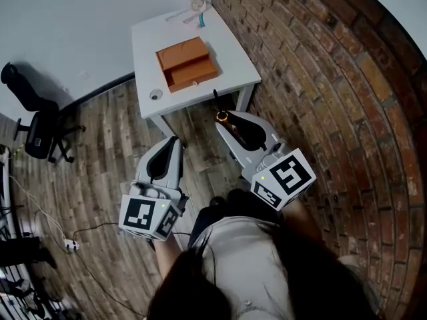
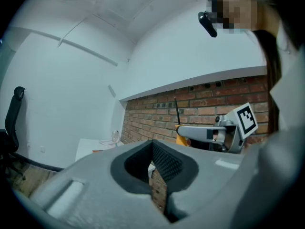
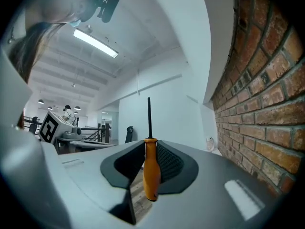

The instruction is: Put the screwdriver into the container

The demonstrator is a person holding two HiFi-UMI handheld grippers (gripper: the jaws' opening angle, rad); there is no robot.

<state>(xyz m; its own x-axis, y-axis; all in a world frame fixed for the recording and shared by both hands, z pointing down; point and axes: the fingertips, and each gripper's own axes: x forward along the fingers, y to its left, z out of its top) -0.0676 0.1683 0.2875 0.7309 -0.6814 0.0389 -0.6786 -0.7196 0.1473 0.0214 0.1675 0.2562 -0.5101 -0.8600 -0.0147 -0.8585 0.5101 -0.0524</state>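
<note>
A brick wall fills the 3 o'clock side of the head view, and plank flooring runs under everything else. A white table stands at 12 o'clock, against the wall, and a black office chair sits well apart at 9 o'clock.

The orange container lies near the middle of the table. It seems to be in two parts, a flat-topped one on the far side and a hollow one on the near side.

The left gripper hangs lower in the view at about 7 o'clock from the container. Its pads are brought together with nothing between them.

The right gripper is raised just short of the table's near edge. Its jaws are clamped on the orange handle of the screwdriver, so the tool is in the air and not yet in the container. The dark shaft runs straight out beyond the jaws.

In the head view the screwdriver's long axis points close to 12 o'clock, with the tip near the table's near edge. The container lies at about 11 o'clock from that tip, up and slightly left.

The right gripper is the nearer of the two and has the tool. The coming move looks like a forward reach that bears a little left, with the tip brought over the hollow near part.
</note>
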